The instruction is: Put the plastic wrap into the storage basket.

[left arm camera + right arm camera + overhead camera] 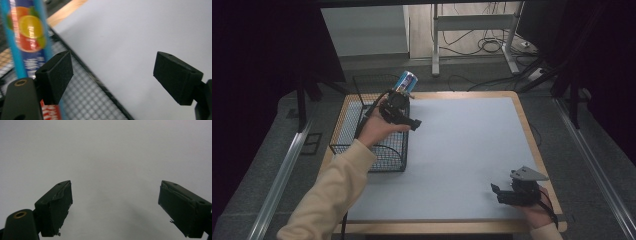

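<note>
One can (405,82) stands in the black wire basket (343,131) at the table's left edge, at the basket's far end; it looks tilted. In the high view it is blue with a pale top. In the left gripper view the can (26,37) fills the left side as a blurred blue cylinder with a picture of round fruit in orange, yellow and red, and white lettering beneath on a dark blue band — too smeared to read. A red patch with white letters shows lower down, also unreadable. No brand can be made out.

The left gripper (408,120) sits over the basket's right rim, just beside the can and apart from it. Its jaws are spread wide with nothing between them — only the pale table sheet and the basket mesh (87,100) show in the gap.

The right gripper (498,194) rests near the table's front right corner, well apart from the basket. A grey three-cornered plate sits on top of it. Its jaws are spread too, empty, looking onto the bare grey sheet (107,157).

Counted: one can, one basket, two grippers, one grey sheet (462,145) on one wooden table (528,131).
</note>
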A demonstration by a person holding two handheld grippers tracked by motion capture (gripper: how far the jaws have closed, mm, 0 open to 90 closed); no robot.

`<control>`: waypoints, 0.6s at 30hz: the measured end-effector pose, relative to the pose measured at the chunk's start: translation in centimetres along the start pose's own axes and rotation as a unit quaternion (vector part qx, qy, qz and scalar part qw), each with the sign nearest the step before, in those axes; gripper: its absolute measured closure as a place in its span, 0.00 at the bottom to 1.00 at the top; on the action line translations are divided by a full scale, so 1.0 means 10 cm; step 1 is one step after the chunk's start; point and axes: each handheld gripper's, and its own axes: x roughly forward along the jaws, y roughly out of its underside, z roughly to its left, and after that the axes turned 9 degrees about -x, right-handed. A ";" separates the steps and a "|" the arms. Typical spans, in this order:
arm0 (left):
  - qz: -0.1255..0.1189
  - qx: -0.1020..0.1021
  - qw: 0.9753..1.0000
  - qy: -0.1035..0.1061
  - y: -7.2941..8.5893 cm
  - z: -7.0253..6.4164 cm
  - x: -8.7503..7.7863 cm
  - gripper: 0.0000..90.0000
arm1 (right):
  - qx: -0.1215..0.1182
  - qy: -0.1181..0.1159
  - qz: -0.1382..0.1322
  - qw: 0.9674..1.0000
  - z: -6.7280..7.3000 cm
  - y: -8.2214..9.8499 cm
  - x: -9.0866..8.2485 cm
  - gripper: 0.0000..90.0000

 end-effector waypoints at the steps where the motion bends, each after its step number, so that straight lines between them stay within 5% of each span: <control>1: -0.001 0.005 1.000 0.007 0.04 -0.05 -0.02 0.18 | 0.000 0.000 0.000 1.000 0.00 0.00 0.00 0.13; 11: -0.043 0.047 0.996 0.058 0.54 -0.59 -0.07 0.19 | 0.000 -0.001 0.000 1.000 0.01 0.00 0.00 0.13; 18: -0.028 0.070 0.994 0.084 0.95 -0.86 0.13 0.19 | 0.005 -0.006 -0.002 1.000 0.00 0.00 -0.01 0.13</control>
